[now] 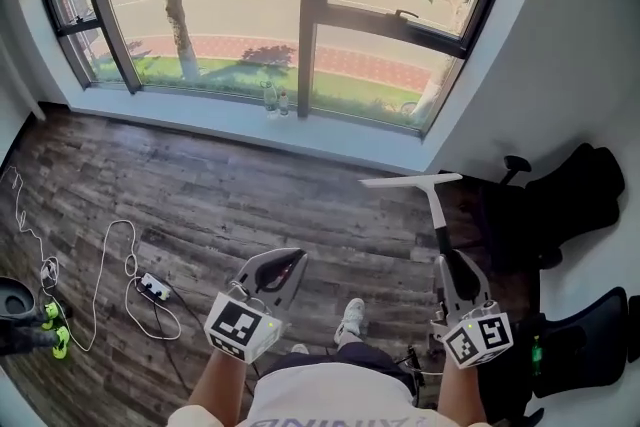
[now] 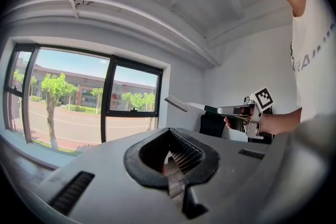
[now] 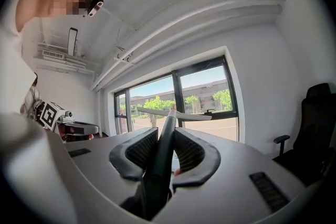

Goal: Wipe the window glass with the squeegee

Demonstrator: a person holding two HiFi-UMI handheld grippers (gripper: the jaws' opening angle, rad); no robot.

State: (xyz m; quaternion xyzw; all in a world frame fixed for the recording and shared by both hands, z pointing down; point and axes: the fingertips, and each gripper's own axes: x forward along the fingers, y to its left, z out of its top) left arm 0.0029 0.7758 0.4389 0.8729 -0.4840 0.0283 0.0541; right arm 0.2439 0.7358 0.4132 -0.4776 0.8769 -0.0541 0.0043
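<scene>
Well back from the wide window point(image 1: 215, 10), above the wooden floor point(image 1: 200, 195), the squeegee point(image 1: 437, 211) aims its white blade toward the glass without touching it, its dark handle pinched by the right gripper point(image 1: 449, 263), while the left gripper point(image 1: 284, 267), equally far from the window, is pressed together on nothing.

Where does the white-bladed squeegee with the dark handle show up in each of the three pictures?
Head view: the white-bladed squeegee is right of centre, gripped by the right gripper.
Left gripper view: right of centre, blade tip pointing left.
Right gripper view: dead centre, handle clamped between the jaws, blade crossing the glass.
Shared landmark: the dark-framed window.
</scene>
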